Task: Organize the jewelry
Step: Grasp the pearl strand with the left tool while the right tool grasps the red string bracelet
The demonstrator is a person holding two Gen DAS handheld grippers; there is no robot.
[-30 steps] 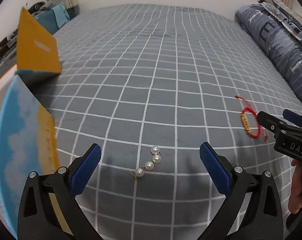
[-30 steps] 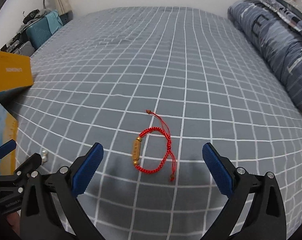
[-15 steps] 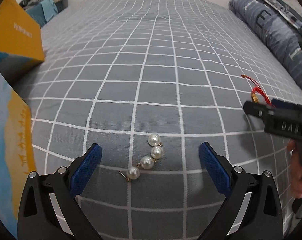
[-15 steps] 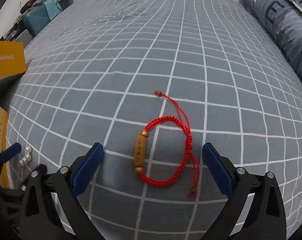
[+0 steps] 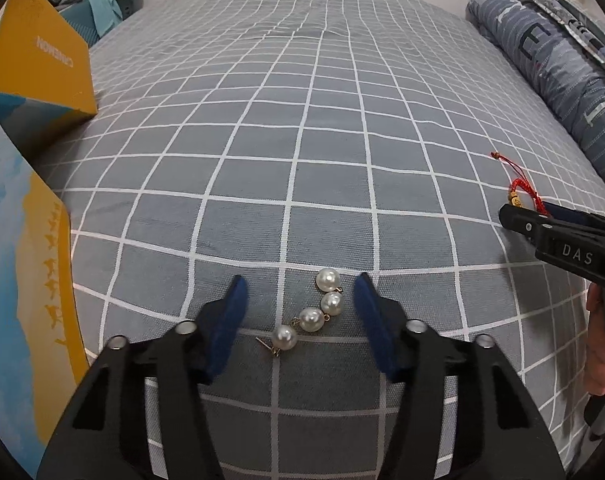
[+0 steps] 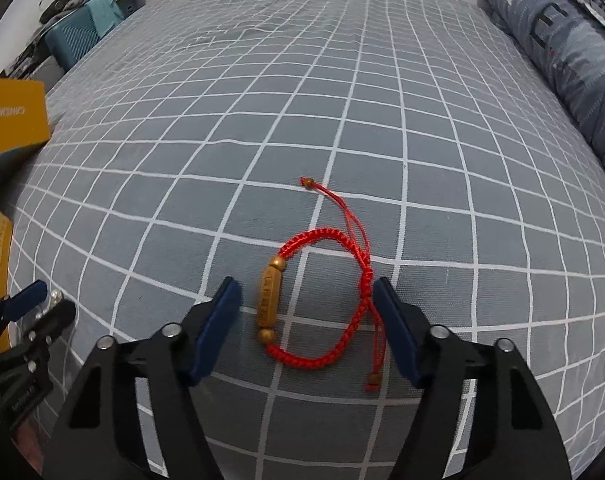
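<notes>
A pearl earring (image 5: 316,314) of several white pearls on gold links lies on the grey checked bedspread (image 5: 302,120). My left gripper (image 5: 300,292) is open, its blue pads either side of the pearls, not touching them. A red braided bracelet (image 6: 326,300) with a gold barrel bead lies on the bedspread; it also shows in the left wrist view (image 5: 522,192). My right gripper (image 6: 306,292) is open, its pads flanking the bracelet. The left gripper shows at the left edge of the right wrist view (image 6: 34,304).
An open yellow and blue box (image 5: 30,220) with its raised lid (image 5: 42,60) stands at the left bed edge. A rolled grey patterned duvet (image 5: 550,64) lies along the right side. Clutter and a teal case (image 6: 78,36) sit beyond the far left corner.
Both grippers moved down and forward onto their pieces. Both sets of jaws narrowed from wide open to a closer spacing around the pearls and the bracelet.
</notes>
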